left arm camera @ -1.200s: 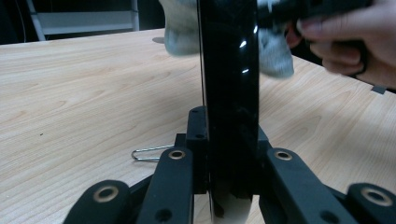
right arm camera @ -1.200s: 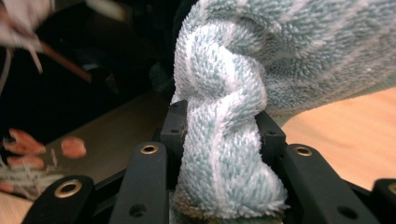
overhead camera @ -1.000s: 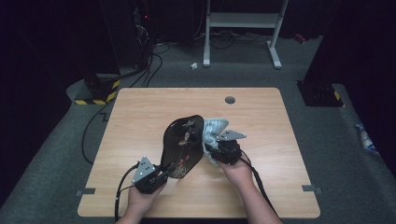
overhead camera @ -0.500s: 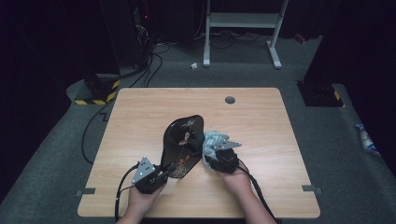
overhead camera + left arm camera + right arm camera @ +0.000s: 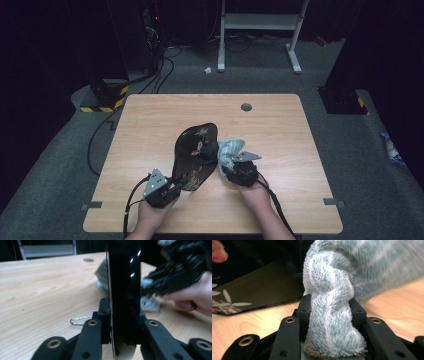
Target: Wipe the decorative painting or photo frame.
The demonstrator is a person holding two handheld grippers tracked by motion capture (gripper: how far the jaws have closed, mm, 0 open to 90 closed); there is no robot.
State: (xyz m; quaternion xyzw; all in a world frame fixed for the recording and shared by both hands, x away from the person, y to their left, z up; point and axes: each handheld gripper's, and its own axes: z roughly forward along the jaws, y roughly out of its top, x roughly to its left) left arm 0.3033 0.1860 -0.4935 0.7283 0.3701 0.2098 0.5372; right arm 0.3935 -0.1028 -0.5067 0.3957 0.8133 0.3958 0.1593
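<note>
A black lacquered tray [image 5: 195,150] with a floral pattern stands tilted on its edge over the wooden table [image 5: 150,125]. My left gripper [image 5: 181,184] grips its near rim. In the left gripper view the tray [image 5: 123,290] sits edge-on between the pads of the left gripper [image 5: 123,312], whose jaws have just been opening slightly while still pressing on it. My right gripper [image 5: 227,167] is shut on a bunched pale blue towel cloth [image 5: 231,149], held against the tray's right side. The cloth [image 5: 332,302] fills the right gripper [image 5: 331,307], with the tray [image 5: 262,287] just behind it.
A small metal clip [image 5: 80,320] lies on the table left of the tray. A round cable hole [image 5: 246,106] sits near the far edge. Beyond the table are a white stand [image 5: 260,22], floor cables [image 5: 160,70] and a yellow-black striped block [image 5: 102,102].
My right gripper with the cloth has slid down along the tray's right side toward the near edge. The left gripper and the tray have stayed in place.
</note>
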